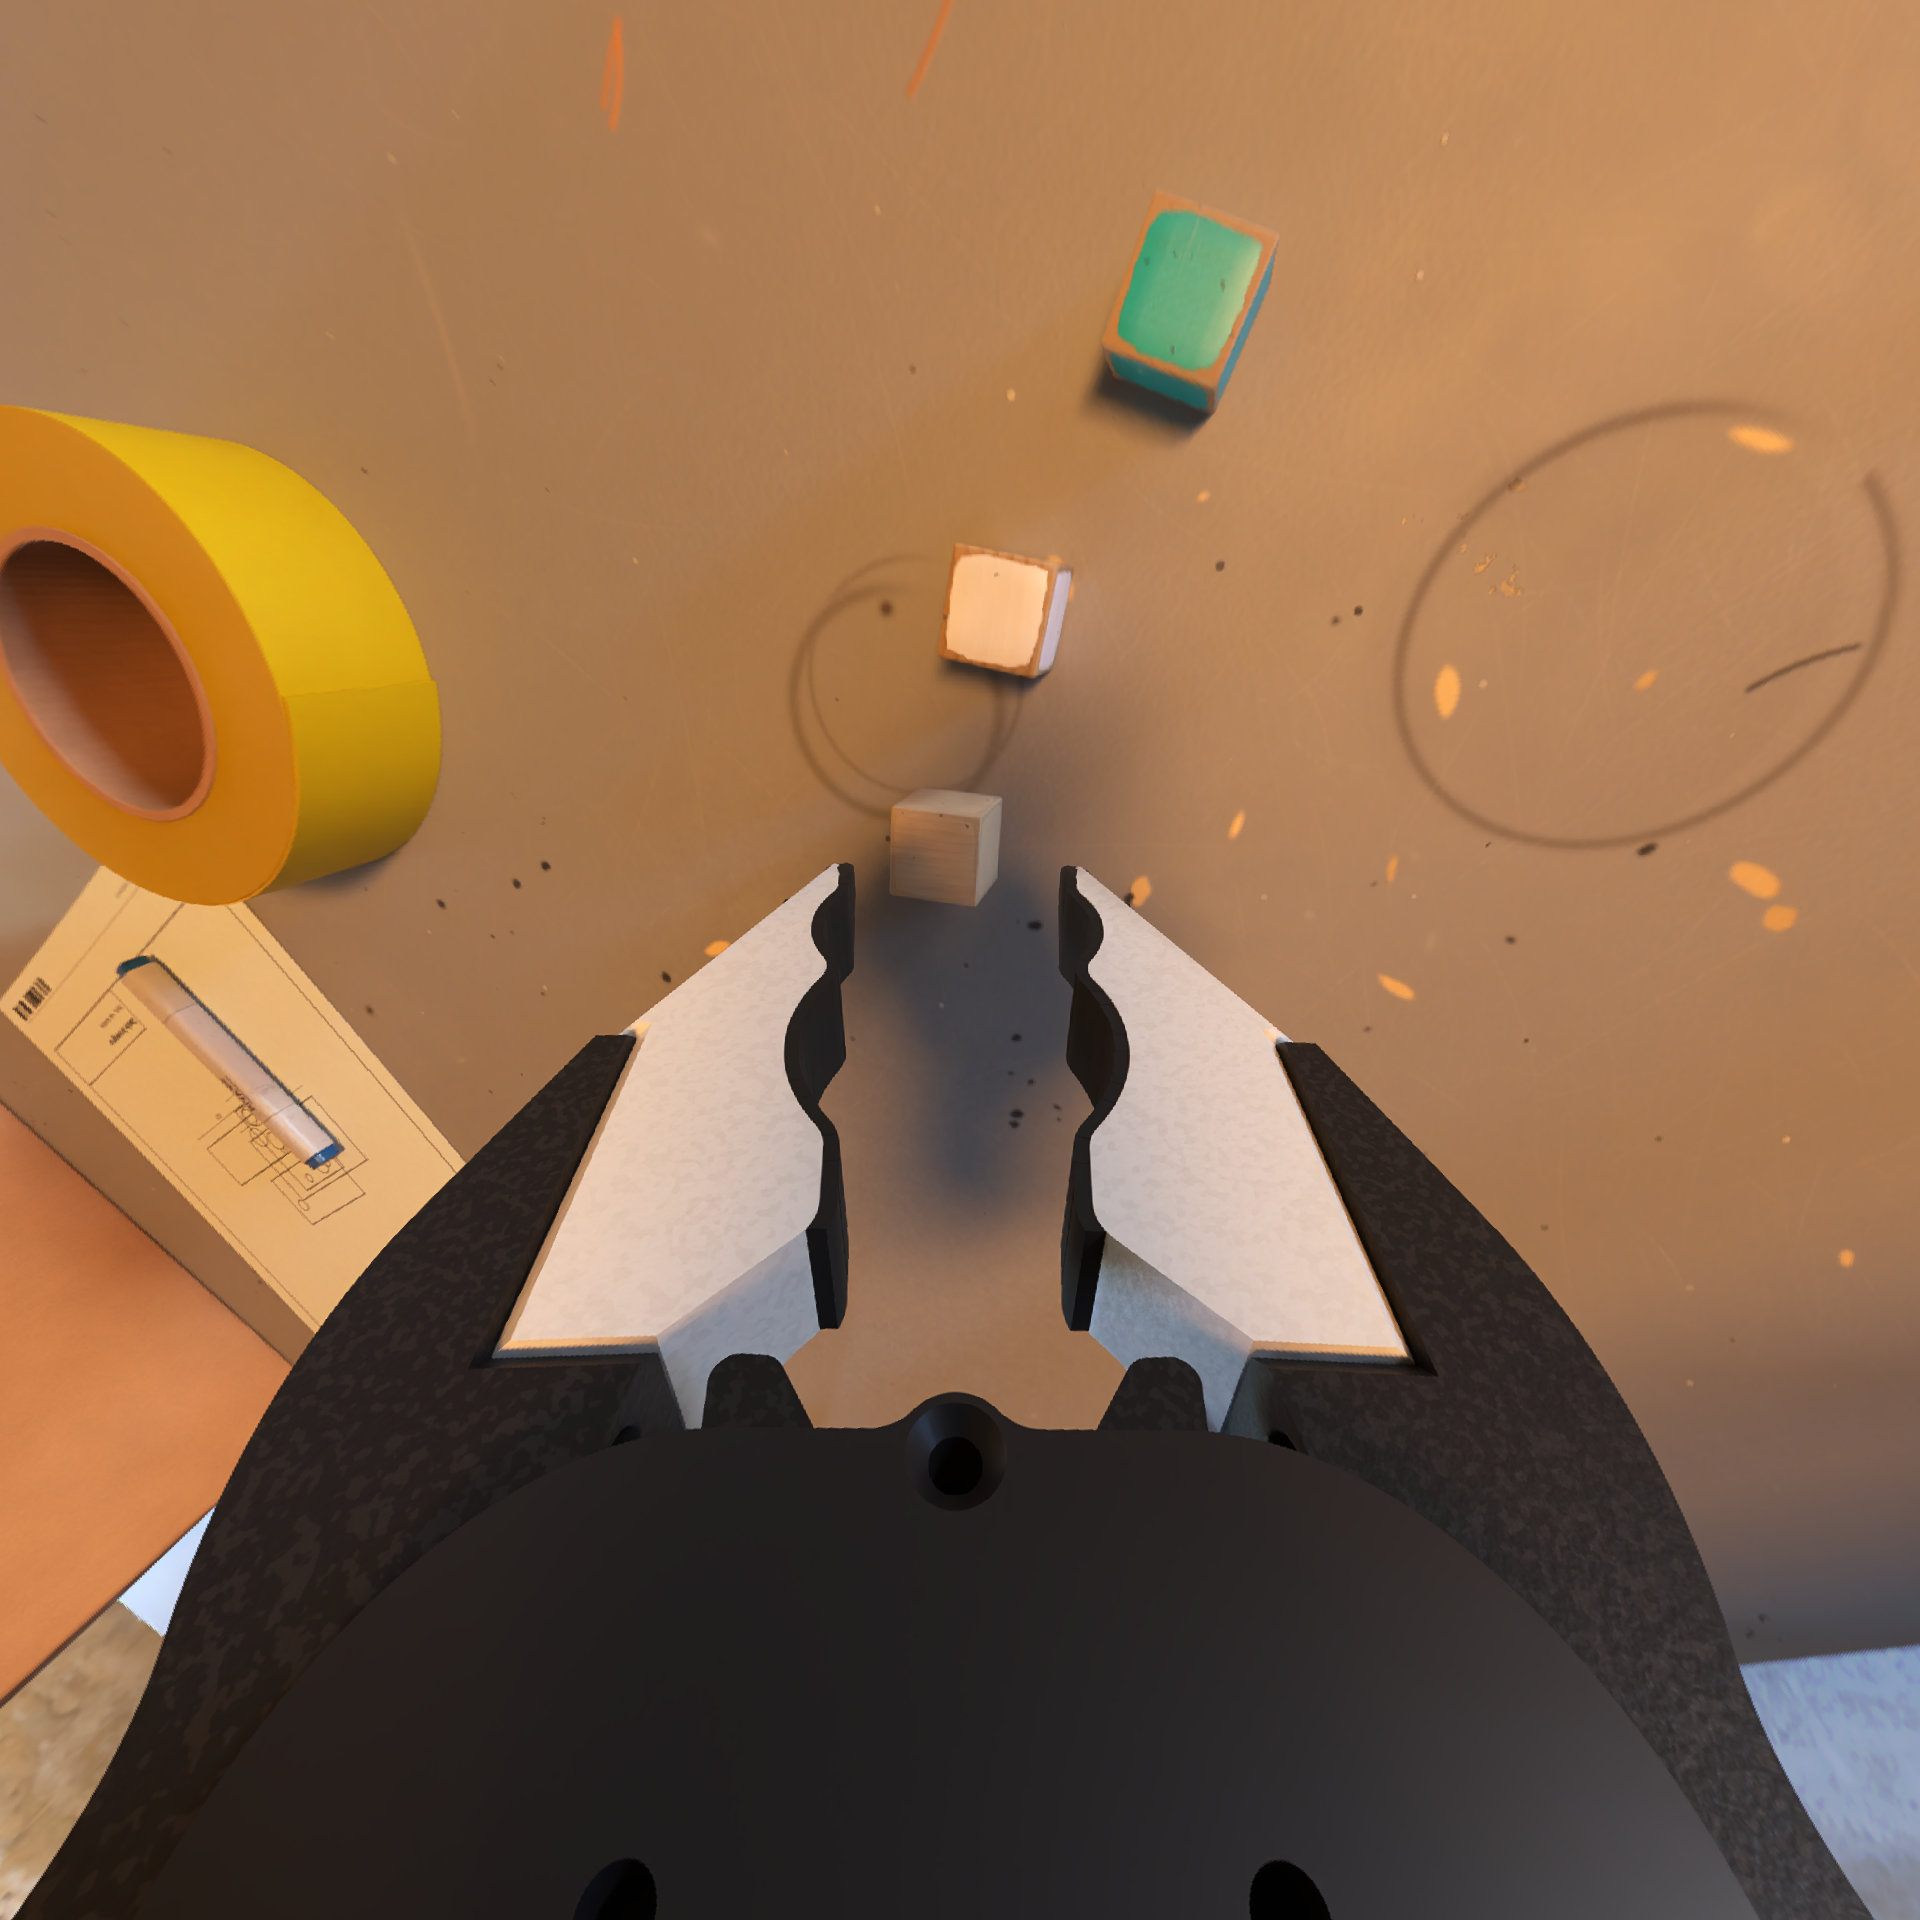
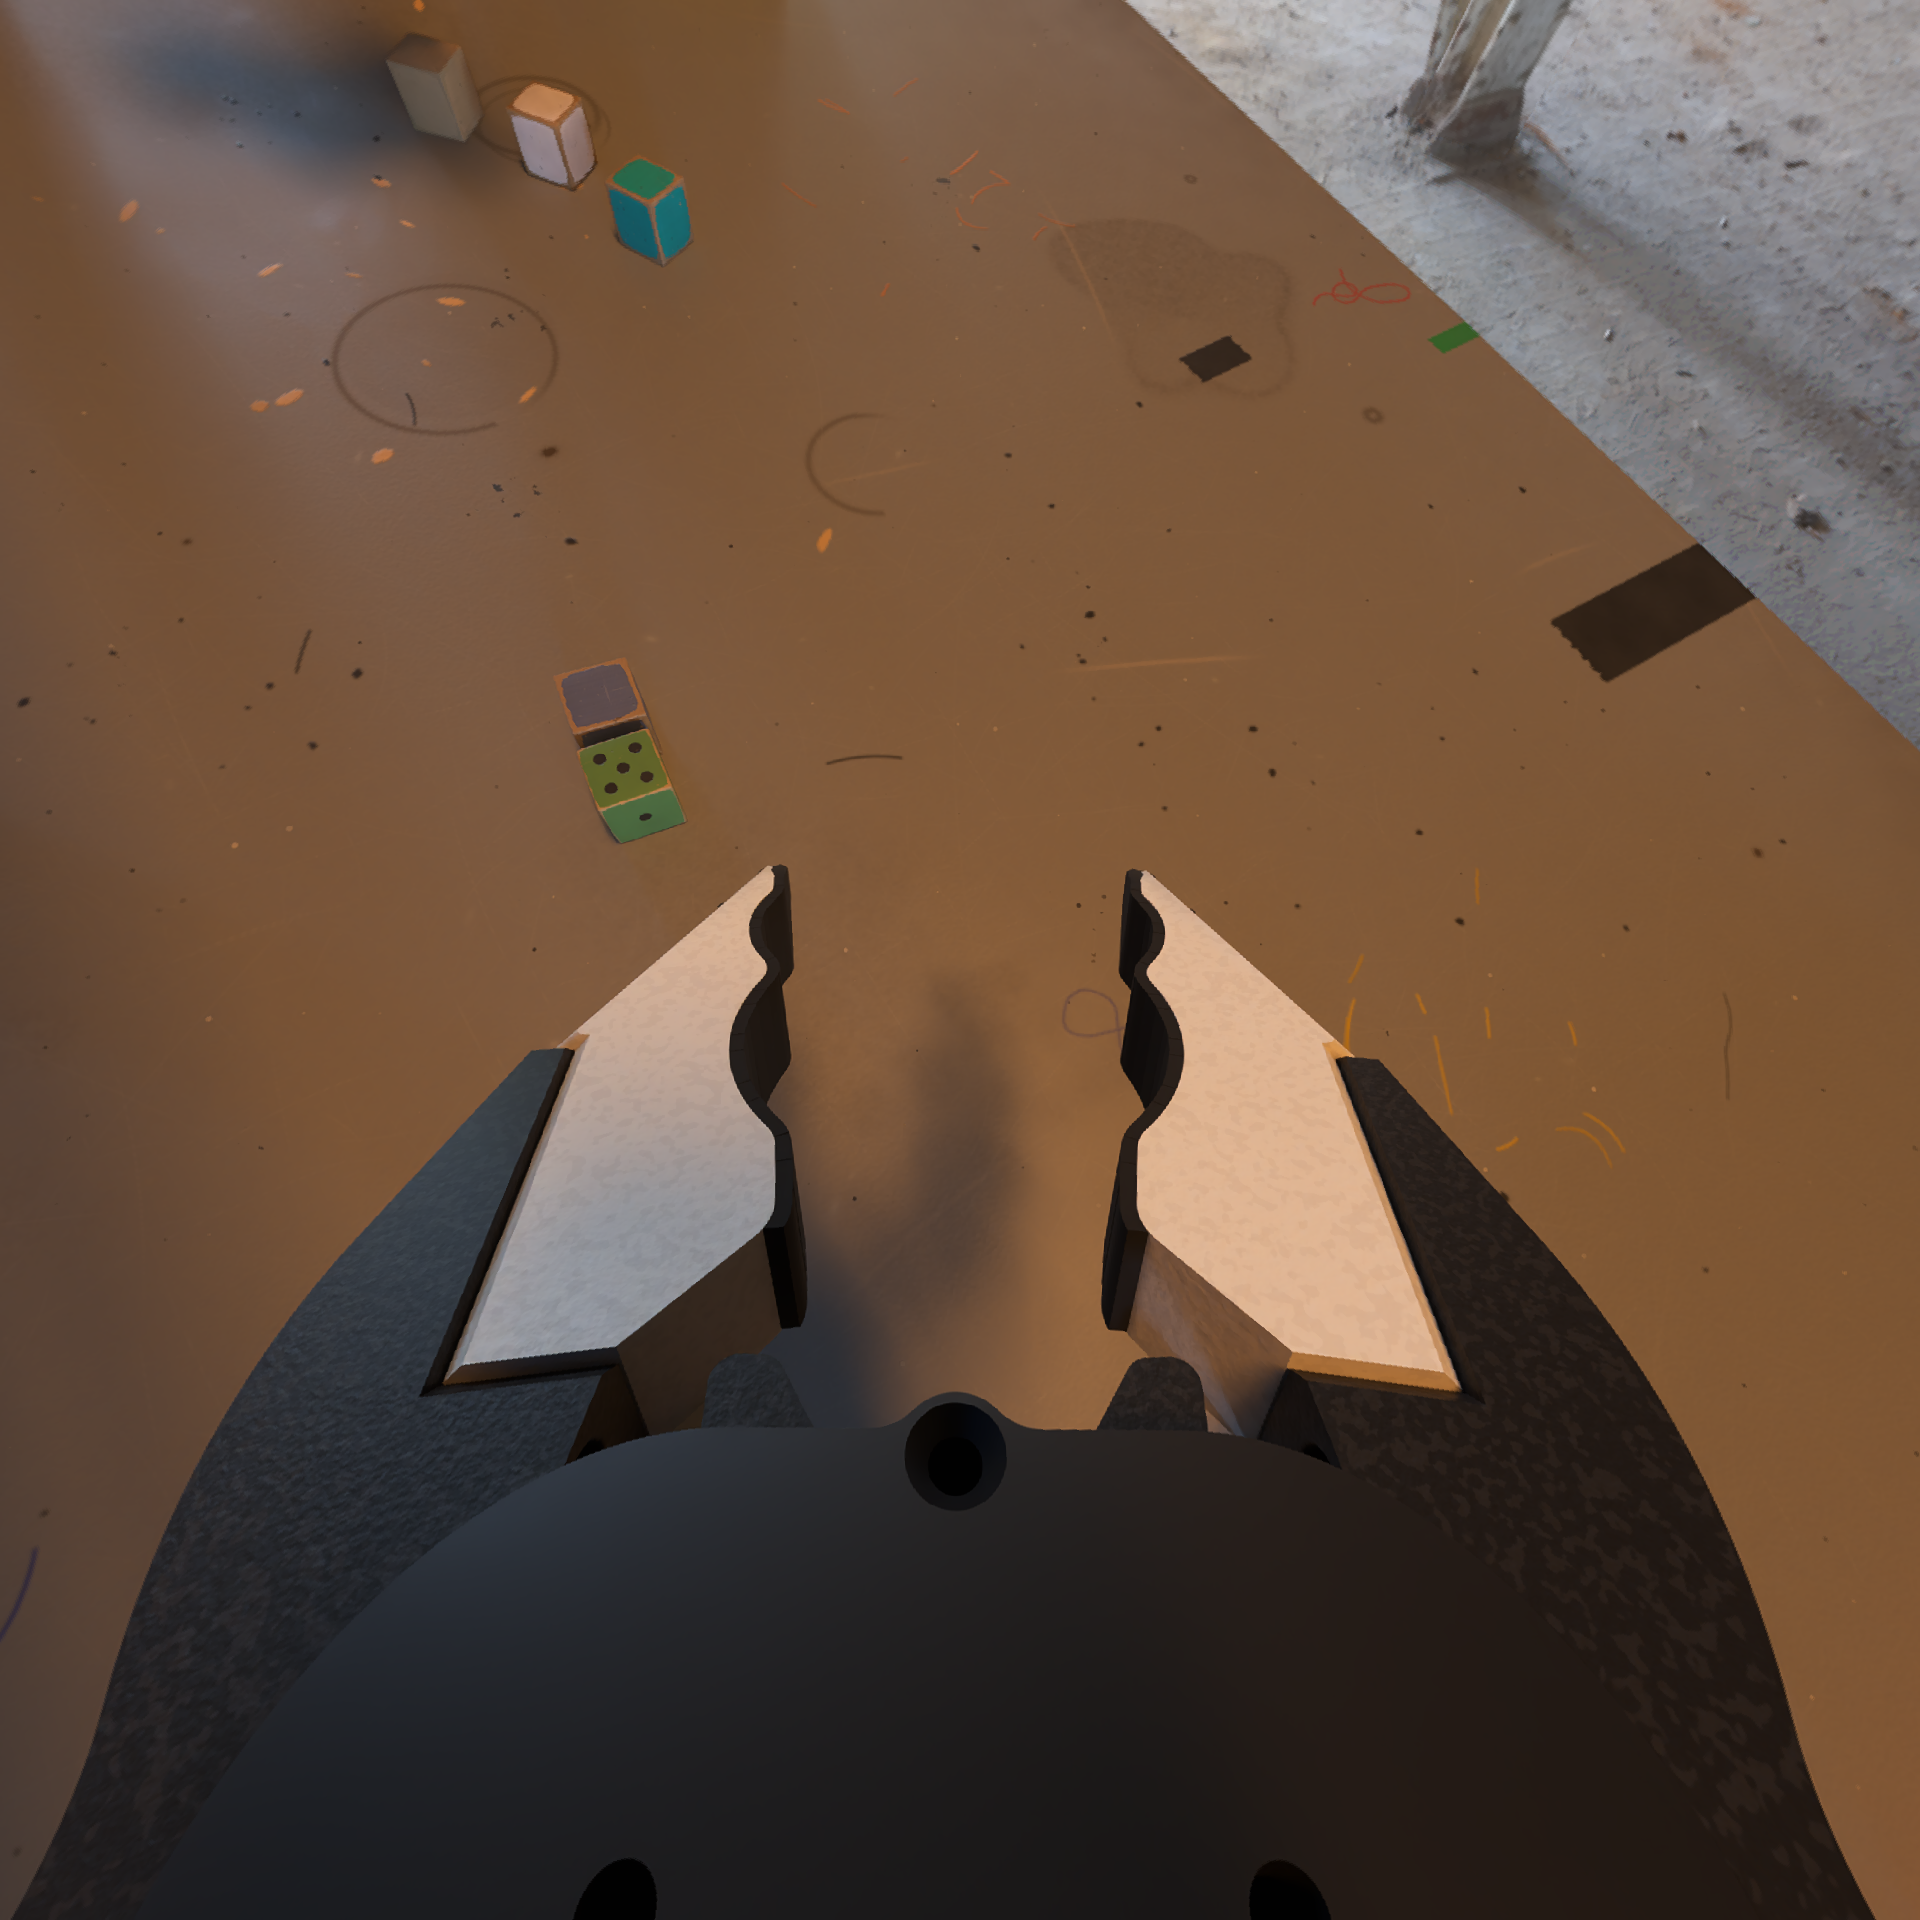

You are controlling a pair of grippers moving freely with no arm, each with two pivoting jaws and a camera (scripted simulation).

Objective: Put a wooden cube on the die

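Note:
In the left wrist view a plain pale wooden cube (image 1: 945,847) sits on the brown table just beyond my left gripper (image 1: 956,883), which is open and empty. Beyond it lie a white-faced cube (image 1: 1000,611) and a teal-faced cube (image 1: 1190,299). In the right wrist view a green die (image 2: 630,784) with black pips rests on the table ahead and left of my open, empty right gripper (image 2: 956,883). A grey-faced cube (image 2: 601,694) touches the die's far side. The plain cube (image 2: 433,85), white cube (image 2: 553,133) and teal cube (image 2: 649,208) show far off at the top left.
A yellow tape roll (image 1: 197,655) lies on its side to the left of the left gripper, above a white box (image 1: 208,1101) with a marker pictured on it. The table edge (image 2: 1558,416) runs diagonally at the right, with concrete floor (image 2: 1714,260) beyond. Black tape patches (image 2: 1652,611) mark the table.

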